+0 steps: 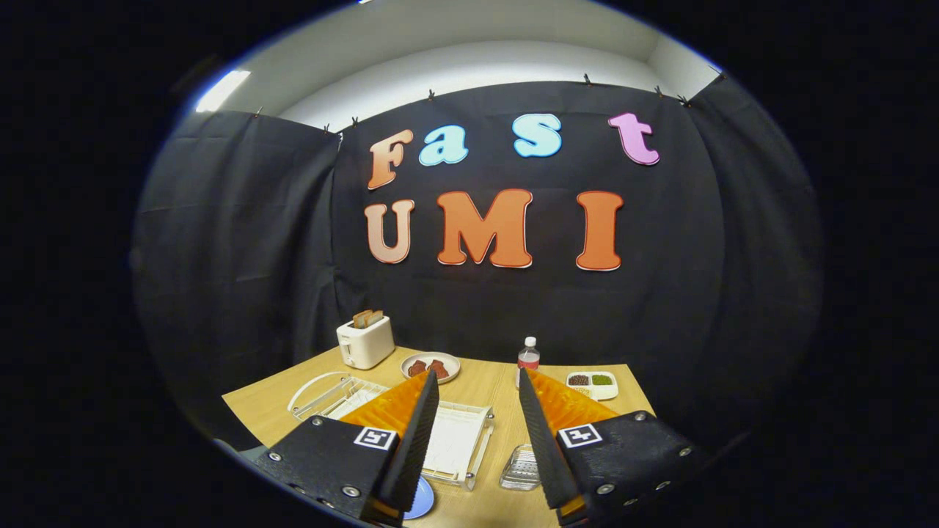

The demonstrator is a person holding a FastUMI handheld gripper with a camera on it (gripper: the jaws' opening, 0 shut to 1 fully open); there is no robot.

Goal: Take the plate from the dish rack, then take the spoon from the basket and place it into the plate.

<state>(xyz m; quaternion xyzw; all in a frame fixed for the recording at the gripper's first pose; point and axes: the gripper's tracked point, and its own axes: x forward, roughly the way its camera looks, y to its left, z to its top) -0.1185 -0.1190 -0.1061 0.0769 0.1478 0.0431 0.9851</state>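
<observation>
So the fingers [478, 411] are spread wide with nothing between them, hovering high above the table [491, 385]. First job is the plate, I'd say, and nothing's been grabbed yet.

The dish rack [458, 440] is the clear wire-and-tray thing running under the left finger and into the gap. The plate [420, 500], a bluish disc as far as I can tell, peeks out right by the base of the left finger, roughly 7 o'clock from the gap, mostly hidden behind it. The basket [521, 469] is a small clear one hugging the inside of the right finger, about 5 o'clock. Can't make out the spoon in it.

How I'd go about it: drop down and tilt forward so the plate sits ahead of the fingers, then come at its rim edge-on, one finger on each face. Thin plates slip, so pinch well past the rim and lift straight out, clear of the rack wires.

Farther off, at 11 to 1 o'clock: toaster [364, 342], snack plate [430, 366], bottle [527, 357], divided dish [593, 383].
</observation>
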